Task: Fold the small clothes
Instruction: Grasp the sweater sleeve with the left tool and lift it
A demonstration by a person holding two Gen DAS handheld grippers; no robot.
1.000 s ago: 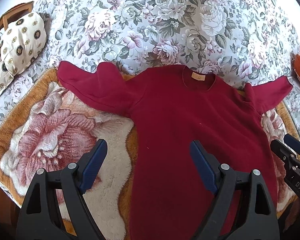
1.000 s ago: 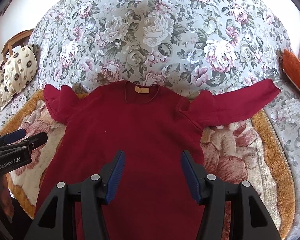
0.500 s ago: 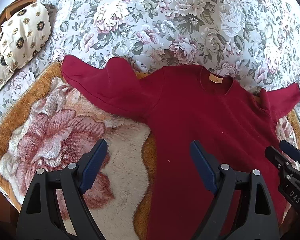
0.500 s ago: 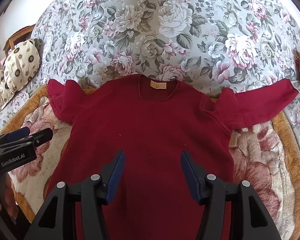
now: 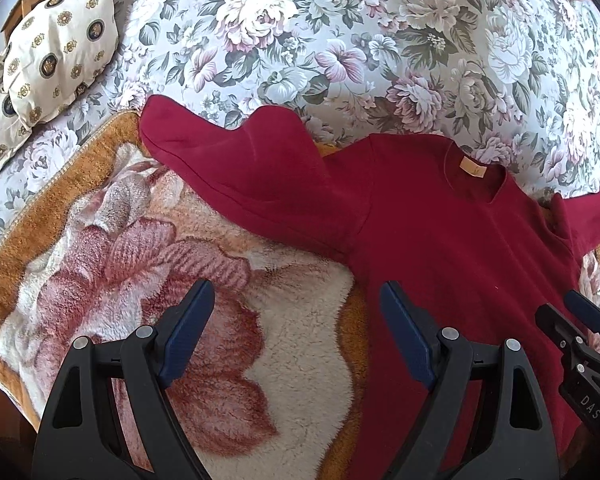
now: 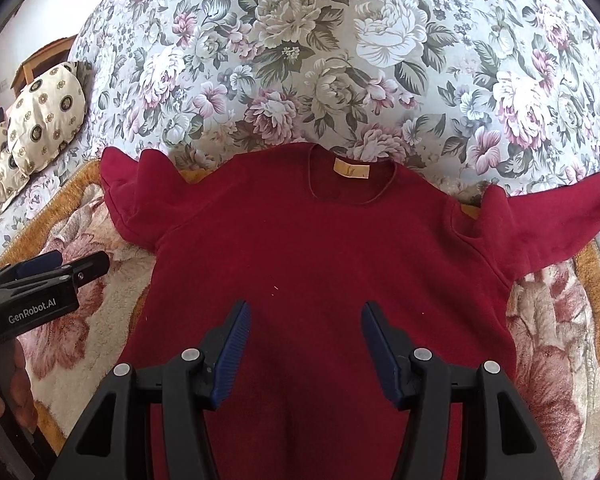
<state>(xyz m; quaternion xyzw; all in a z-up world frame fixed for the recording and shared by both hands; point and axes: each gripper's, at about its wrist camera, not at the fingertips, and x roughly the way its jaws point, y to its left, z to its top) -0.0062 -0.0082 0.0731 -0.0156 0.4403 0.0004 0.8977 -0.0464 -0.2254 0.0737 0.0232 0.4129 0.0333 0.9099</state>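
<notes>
On the plush rose-patterned blanket (image 5: 284, 364) that covers the near part of the bed, the dark red sweater (image 6: 327, 264) lies flat and face up, collar pointing away from me, its tan neck label (image 6: 351, 169) showing. I take the label as my landmark. To the left of it the left sleeve (image 5: 240, 168) reaches outward with a bump of slack cloth near the shoulder; to the right of it the right sleeve (image 6: 547, 220) stretches out toward the blanket's edge. Beyond the label is the floral bedspread (image 6: 339, 60), and far left of it sit patterned cushions (image 5: 56, 52).

My left gripper (image 5: 296, 336) hangs over bare blanket just left of the sweater's side, below the left sleeve, jaws wide apart and holding nothing. My right gripper (image 6: 303, 344) hovers over the chest, straight below the label, jaws likewise apart and empty.

As I judge it, the folding proper has not begun: the garment is spread out and no fold is visible. Both sleeves remain to be brought in across the body, then the body folded up. The left sleeve looks the likely first target.
</notes>
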